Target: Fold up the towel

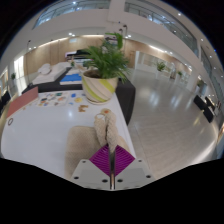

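While a potted plant (103,70) stands further back on the white table (45,125), the tool (112,160) pinches a beige towel (106,128) between its closed fingers.

Bright, even daylight from windows (75,10) along upper frame; glare washes the floor (165,105) at right. Strong fisheye bending toward edges. Soft overall; distant background blurred.
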